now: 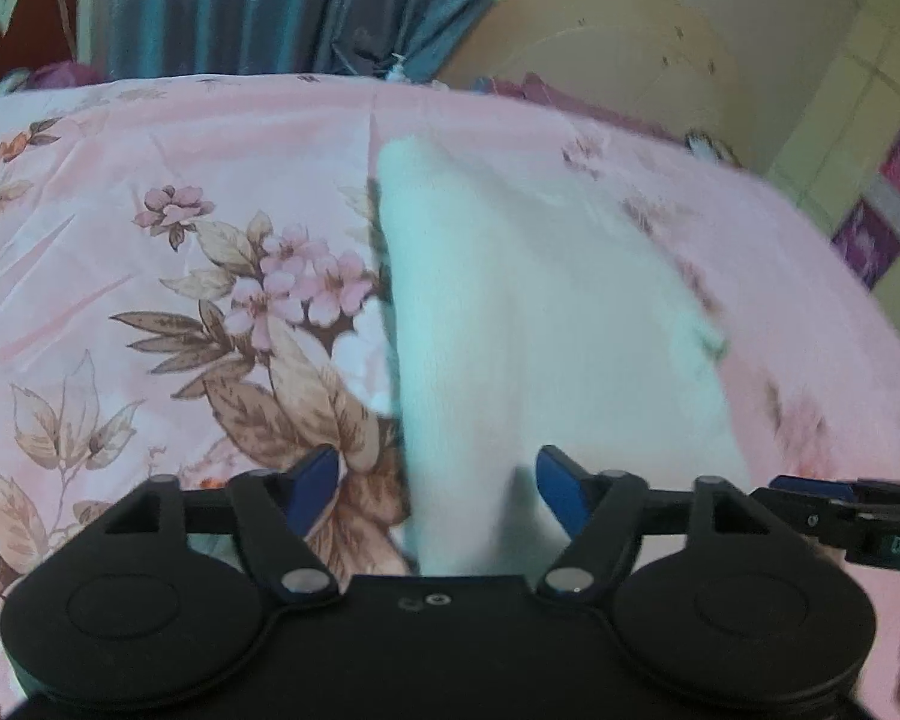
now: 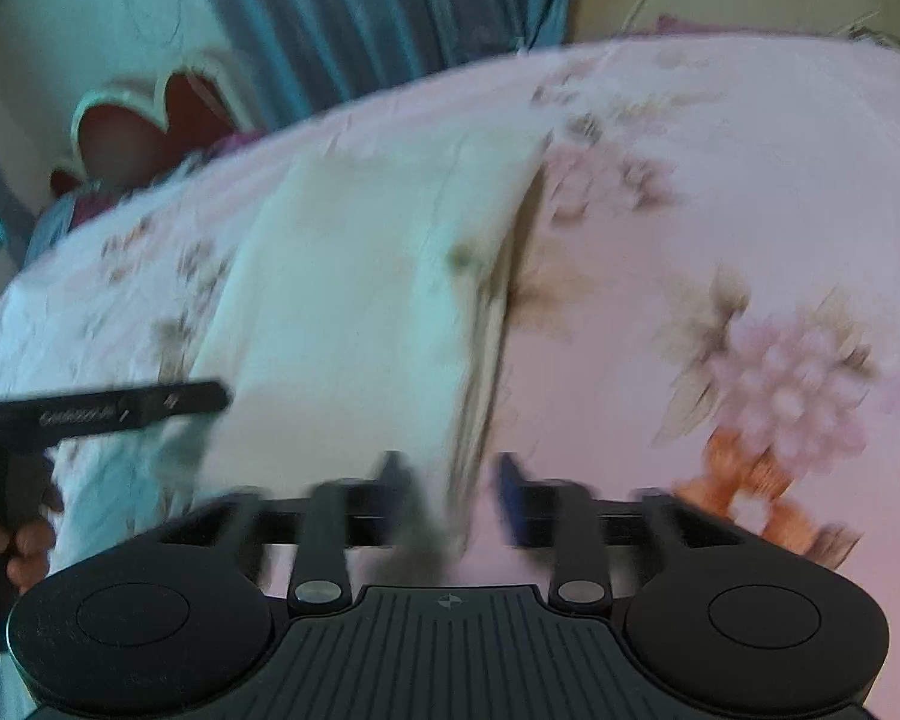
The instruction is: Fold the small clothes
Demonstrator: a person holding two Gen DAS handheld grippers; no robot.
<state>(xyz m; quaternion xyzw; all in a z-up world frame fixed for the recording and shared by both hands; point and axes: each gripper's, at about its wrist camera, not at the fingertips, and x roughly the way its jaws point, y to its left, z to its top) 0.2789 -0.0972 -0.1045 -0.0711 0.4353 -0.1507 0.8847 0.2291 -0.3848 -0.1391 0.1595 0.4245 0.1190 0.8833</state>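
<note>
A white, folded small garment (image 1: 540,312) lies flat on the pink floral bedsheet (image 1: 150,192). My left gripper (image 1: 438,486) stands open at the garment's near left edge; its blue pads are wide apart and do not press the cloth. In the right wrist view the same garment (image 2: 360,300) looks cream and blurred. My right gripper (image 2: 453,486) is open at its near right edge, with the cloth's border between the pads but not pinched. A finger (image 1: 810,486) of the right gripper shows at the far right of the left wrist view.
A blue curtain (image 1: 258,0) hangs behind the bed, beside a cream rounded board (image 1: 600,42). The bed's edge drops off at the right toward a tiled wall (image 1: 870,192). A hand (image 2: 24,540) holds the left gripper's black body (image 2: 120,408).
</note>
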